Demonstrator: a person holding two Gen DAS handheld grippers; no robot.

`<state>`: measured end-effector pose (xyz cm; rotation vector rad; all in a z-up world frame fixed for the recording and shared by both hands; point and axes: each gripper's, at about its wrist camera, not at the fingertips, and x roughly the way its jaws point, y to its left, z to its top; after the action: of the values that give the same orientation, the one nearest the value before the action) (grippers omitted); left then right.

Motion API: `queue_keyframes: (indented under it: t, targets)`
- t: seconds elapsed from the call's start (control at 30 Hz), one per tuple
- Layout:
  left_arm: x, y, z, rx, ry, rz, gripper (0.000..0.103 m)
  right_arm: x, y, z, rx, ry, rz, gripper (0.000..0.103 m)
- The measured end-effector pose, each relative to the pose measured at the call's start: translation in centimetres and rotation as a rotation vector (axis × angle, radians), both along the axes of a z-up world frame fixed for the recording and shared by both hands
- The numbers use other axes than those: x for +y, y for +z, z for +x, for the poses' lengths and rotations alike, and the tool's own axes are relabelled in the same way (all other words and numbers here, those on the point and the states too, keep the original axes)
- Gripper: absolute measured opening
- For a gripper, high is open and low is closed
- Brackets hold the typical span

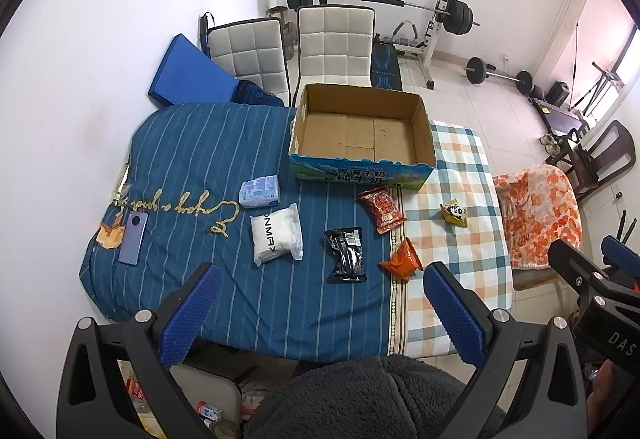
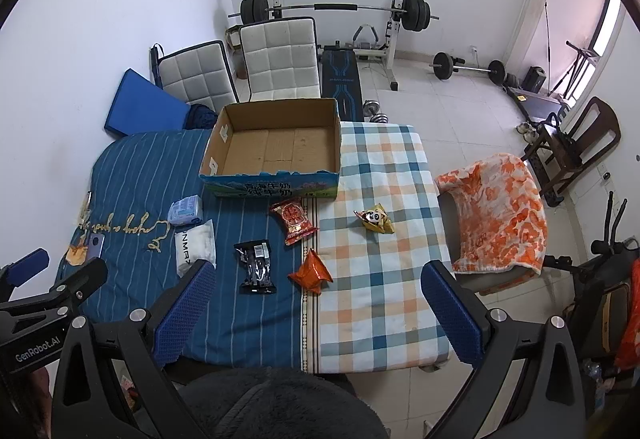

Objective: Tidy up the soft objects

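Left gripper [image 1: 322, 281], right gripper [image 2: 318, 279]: both released, above table. Open brown cardboard box [image 2: 276, 145] empty; black plastic packet [image 1: 346, 255] beside crumpled orange snack bag [image 1: 402, 259].

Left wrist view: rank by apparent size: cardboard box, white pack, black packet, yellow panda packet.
1. cardboard box
2. white pack
3. black packet, close to the white pack, ranking unsure
4. yellow panda packet

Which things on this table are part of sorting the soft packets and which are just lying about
For the job:
open cardboard box
white pillow pack
pale blue tissue pack
black foil pouch
red snack bag
orange crumpled bag
yellow panda packet

Just lying about:
blue-grey phone
white padded chairs
barbell rack
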<state>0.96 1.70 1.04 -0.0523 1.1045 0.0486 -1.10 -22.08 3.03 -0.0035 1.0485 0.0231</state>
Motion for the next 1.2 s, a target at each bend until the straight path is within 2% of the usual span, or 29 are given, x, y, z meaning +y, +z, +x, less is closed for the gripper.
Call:
queue_keyframes:
  t: [0.43,0.53,0.63,0.77,0.9,0.93,1.0,1.1,1.2]
  targets:
    - [-0.8,-0.6,0.2,0.009,0.004,0.002,0.103,-0.4,-1.2,0.9,0.019,-0.002,0.022,0.103]
    - [-0.9,-1.4,1.1,0.004,0.017,-0.002,0.103,-1.4,-2.6,1.8,0.040,-0.017,0.028,0.103]
    - [-0.8,-3.2,3.0,0.004,0.034,0.007,0.103,-2.5,-5.4,3.8,0.091,-0.030,0.030,0.103]
    - [-0.9,-8.2,5.8,0.075,0.042,-0.001,0.103,-3.9,-10.8,7.0,0.181,-0.023,0.035,0.103]
    - [-1.2,-15.5,8.5,0.202,0.049,-0.029,0.103,-4.2,-18.1,10.6,0.275,-0.007,0.030,0.103]
    - [-1.3,-17.8,9.2,0.254,0.057,-0.037,0.102,-4.2,-20.7,11.6,0.310,-0.003,0.028,0.103]
    - [-1.2,-22.2,10.4,0.335,0.073,-0.083,0.088,-4.3,-25.1,13.0,0.382,-0.013,0.024,0.103]
    - [-1.4,-27.0,11.7,0.424,0.101,-0.132,0.080,-4.4,-31.3,14.3,0.482,-0.049,0.051,0.103]
    - [-1.8,-30.8,12.7,0.473,0.115,-0.131,0.078,-4.6,-37.3,14.9,0.602,-0.130,0.130,0.099]
